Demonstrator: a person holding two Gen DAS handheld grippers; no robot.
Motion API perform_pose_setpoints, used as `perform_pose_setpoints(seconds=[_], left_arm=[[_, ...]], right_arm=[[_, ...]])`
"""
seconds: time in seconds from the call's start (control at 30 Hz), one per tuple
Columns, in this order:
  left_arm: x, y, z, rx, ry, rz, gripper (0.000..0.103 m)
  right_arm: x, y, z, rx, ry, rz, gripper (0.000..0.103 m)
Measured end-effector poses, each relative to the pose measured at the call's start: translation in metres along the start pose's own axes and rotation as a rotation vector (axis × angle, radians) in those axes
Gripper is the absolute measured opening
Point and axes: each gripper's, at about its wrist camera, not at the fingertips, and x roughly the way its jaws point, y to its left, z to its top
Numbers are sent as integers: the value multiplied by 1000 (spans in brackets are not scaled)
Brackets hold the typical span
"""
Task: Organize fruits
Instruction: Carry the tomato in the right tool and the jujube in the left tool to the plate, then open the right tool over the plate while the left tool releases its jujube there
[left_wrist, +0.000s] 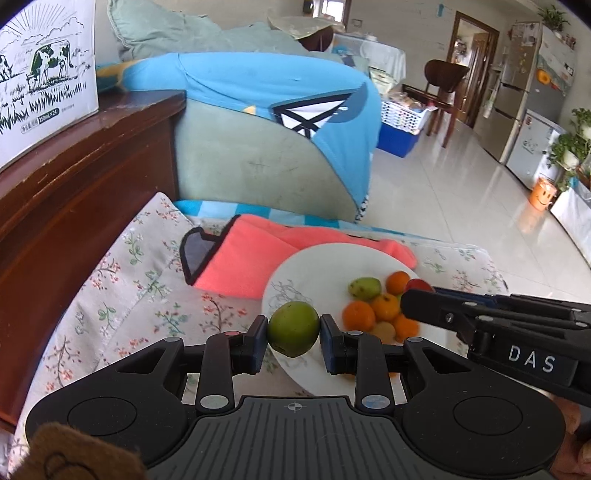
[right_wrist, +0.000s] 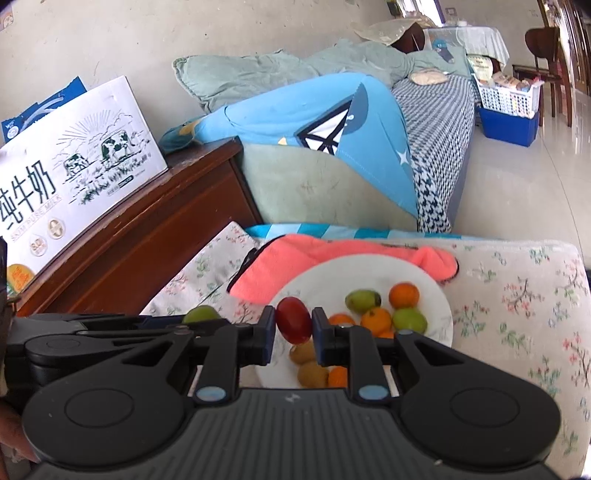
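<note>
My left gripper (left_wrist: 293, 329) is shut on a round green fruit (left_wrist: 293, 328), held above the near left rim of a white plate (left_wrist: 314, 269). My right gripper (right_wrist: 293, 320) is shut on a small red fruit (right_wrist: 293, 319) over the same plate (right_wrist: 332, 273). Several oranges (left_wrist: 358, 315), green fruits (right_wrist: 409, 319) and brownish fruits (right_wrist: 312, 373) lie on the plate. The right gripper's black body (left_wrist: 480, 325) reaches in from the right in the left wrist view. In the right wrist view the left gripper (right_wrist: 110, 332) shows at the left with its green fruit (right_wrist: 201, 314).
The plate rests on a floral cloth (left_wrist: 122, 280) beside a coral-pink folded cloth (left_wrist: 251, 254). A dark wooden cabinet (left_wrist: 74, 177) with a milk carton box (left_wrist: 40, 66) stands at the left. A sofa with blue cloth (left_wrist: 266, 88) lies behind; tiled floor (left_wrist: 461, 192) stretches right.
</note>
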Motion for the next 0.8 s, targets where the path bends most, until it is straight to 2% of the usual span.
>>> perform_pose_setpoints(seconds=[0.43, 0.8], left_arm=[[38, 2, 6, -68, 43, -3, 27], [52, 7, 7, -137, 73, -15, 27]], right_arm=[[56, -32, 12, 141, 37, 24, 21], [83, -46, 9, 196, 85, 6, 21]])
